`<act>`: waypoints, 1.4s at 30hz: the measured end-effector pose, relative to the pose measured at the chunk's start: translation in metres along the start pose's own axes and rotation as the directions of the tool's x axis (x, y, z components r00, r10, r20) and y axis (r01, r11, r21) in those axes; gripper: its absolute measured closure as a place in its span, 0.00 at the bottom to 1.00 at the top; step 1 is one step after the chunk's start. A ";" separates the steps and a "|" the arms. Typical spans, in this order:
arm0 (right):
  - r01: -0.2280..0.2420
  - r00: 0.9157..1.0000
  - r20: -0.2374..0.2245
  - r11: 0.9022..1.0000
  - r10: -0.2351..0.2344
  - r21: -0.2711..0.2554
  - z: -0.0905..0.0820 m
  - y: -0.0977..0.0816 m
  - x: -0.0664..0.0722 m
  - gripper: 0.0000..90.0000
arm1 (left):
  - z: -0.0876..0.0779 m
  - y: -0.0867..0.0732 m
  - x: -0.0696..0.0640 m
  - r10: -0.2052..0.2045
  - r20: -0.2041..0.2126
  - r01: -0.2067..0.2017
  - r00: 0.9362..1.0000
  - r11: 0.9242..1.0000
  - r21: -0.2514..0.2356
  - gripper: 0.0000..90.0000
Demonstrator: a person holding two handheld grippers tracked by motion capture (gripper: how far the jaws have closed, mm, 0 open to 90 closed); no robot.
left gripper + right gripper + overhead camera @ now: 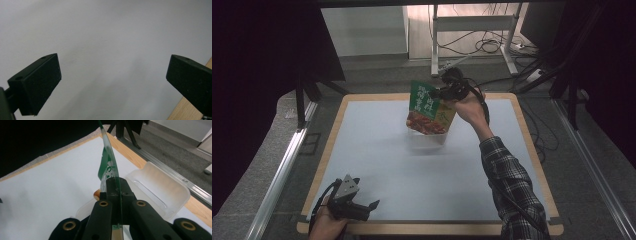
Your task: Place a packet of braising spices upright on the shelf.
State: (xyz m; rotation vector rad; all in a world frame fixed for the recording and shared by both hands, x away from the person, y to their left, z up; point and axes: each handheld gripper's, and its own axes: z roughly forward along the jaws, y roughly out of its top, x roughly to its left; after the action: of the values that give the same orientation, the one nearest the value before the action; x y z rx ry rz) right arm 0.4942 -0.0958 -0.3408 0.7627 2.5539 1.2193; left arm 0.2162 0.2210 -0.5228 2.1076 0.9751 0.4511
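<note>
One green food pouch [428,108] hangs above centre frame, its top edge clamped in the right tool [443,92], over one clear plastic tray [160,187]. Lower left, the left tool [373,204] rests released on the white surface [377,150].

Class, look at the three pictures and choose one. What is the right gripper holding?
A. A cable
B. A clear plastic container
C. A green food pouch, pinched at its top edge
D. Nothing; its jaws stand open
C. The right gripper has its jaws shut on the top edge of the green food pouch, which hangs above the clear plastic container on the table.
</note>
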 end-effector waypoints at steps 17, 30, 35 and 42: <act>0.017 1.000 0.027 1.000 -0.016 -0.012 0.019 -0.006 0.003 0.88 | 0.000 0.000 -0.001 0.005 0.000 -0.005 1.000 1.000 0.001 0.00; 0.047 0.997 0.067 0.997 -0.043 -0.063 0.012 -0.004 0.008 0.56 | 0.000 0.000 -0.001 0.007 0.001 -0.007 1.000 1.000 0.003 0.00; 0.044 0.997 0.067 0.996 -0.039 -0.071 0.009 -0.003 0.008 0.50 | 0.000 0.000 -0.001 0.009 0.001 -0.009 1.000 1.000 0.004 0.00; 0.044 0.997 0.060 0.996 -0.039 -0.074 0.003 -0.004 0.008 0.43 | 0.000 0.000 -0.001 0.010 0.001 -0.010 1.000 1.000 0.005 0.00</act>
State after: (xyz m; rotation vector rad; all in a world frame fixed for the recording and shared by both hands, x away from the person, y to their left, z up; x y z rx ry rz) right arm 0.4874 -0.0918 -0.3450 0.7145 2.4497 1.2542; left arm 0.2159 0.2200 -0.5229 2.1176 0.9657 0.4529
